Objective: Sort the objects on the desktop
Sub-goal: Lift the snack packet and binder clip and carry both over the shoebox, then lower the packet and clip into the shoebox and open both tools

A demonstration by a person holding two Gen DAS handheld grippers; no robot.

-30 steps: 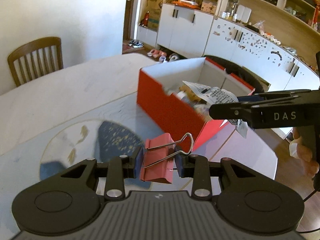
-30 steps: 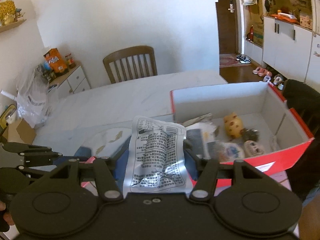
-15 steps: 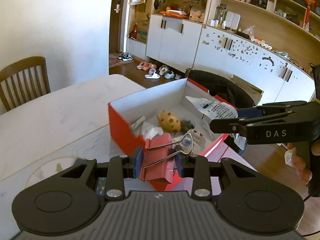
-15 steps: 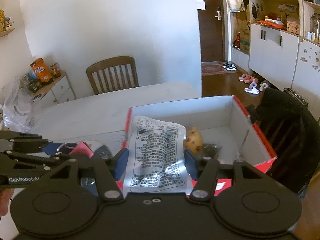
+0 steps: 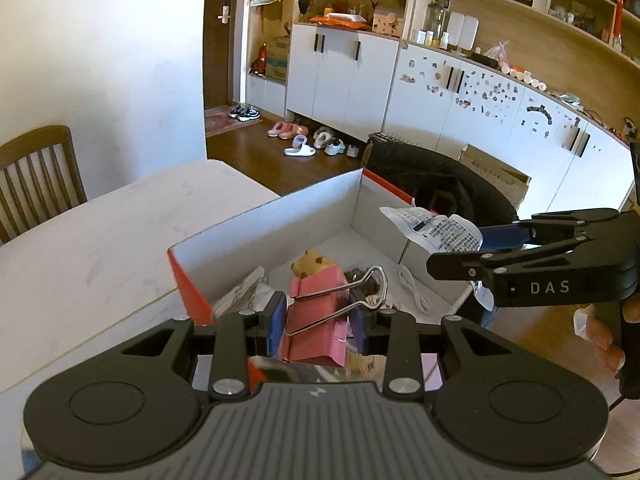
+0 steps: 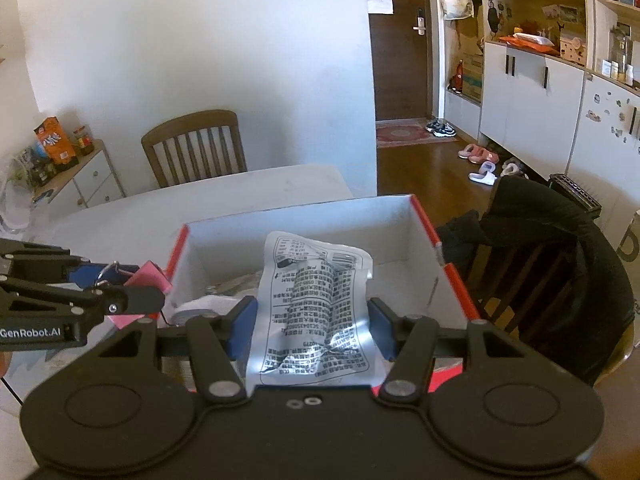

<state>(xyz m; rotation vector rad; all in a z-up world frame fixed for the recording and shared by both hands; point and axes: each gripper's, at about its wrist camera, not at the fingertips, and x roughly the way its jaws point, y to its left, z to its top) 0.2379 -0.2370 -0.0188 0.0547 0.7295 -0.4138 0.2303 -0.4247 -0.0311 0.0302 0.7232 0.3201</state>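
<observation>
1. Left wrist view: the left gripper holds a pink binder clip between its two blue pads, which press on both sides of the clip. The wire handles of the clip point up and to the right.
2. The clip hangs above the near part of a red box with white inside walls, which stands on a pale table.
3. In the box there are a yellow toy, a white cable and some paper items; the other items are too small to tell.
4. The right gripper comes in from the right side in this view and carries a white printed packet above the right side of the box.
5. Right wrist view: the right gripper is closed on the packet, with its blue pads touching both edges. The packet is crumpled and stands above the open box.
6. The left gripper with the pink clip is at the left, just beside the left wall of the box.
7. A wooden chair stands behind the table, and a dark jacket hangs over another chair at the right.
</observation>
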